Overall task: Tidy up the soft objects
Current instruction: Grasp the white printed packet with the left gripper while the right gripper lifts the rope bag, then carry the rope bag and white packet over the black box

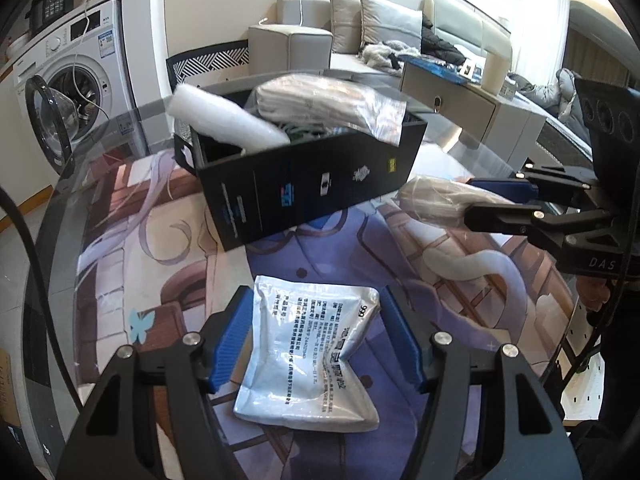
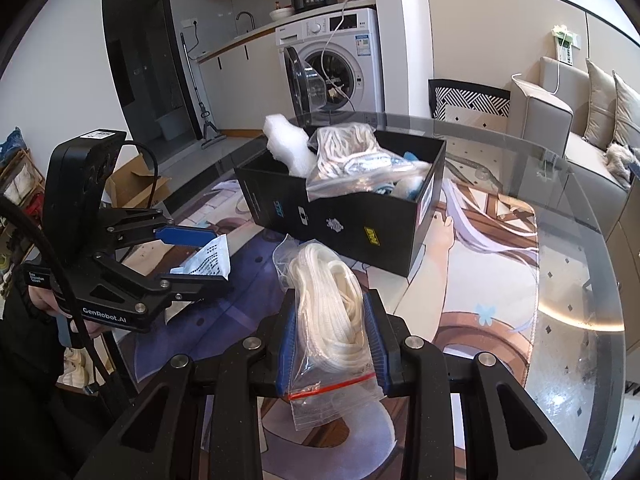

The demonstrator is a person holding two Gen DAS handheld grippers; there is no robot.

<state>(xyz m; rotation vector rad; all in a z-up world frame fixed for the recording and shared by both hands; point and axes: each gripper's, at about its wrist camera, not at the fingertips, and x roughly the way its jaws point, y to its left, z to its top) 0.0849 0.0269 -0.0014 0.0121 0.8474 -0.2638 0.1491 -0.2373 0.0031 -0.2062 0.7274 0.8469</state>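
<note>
Both hands are loaded and the black box (image 2: pixel 352 216) sits just ahead on the glass table (image 2: pixel 560 280) — this looks like the carry-to-box step. The right gripper (image 2: pixel 334 332) is clamped narrow on a zip bag of white rope (image 2: pixel 328 304); its blue pads press the bag from both sides, with the red seal hanging below them and the bag's top poking forward toward the box. The left gripper (image 1: pixel 316 340) has a white printed pouch (image 1: pixel 312 352) between its jaws at about half width; the pouch buckles in the middle and, seen from the right wrist, it is up off the mat, so it reads as gripped.

The box is already crowded — white foam (image 1: pixel 224 120) stands at one end and a bagged bundle (image 1: pixel 328 104) spills over the rim. I'd judge the next move needs each load lifted over the near wall, then let go into whatever gap remains, without knocking the bundle out.
</note>
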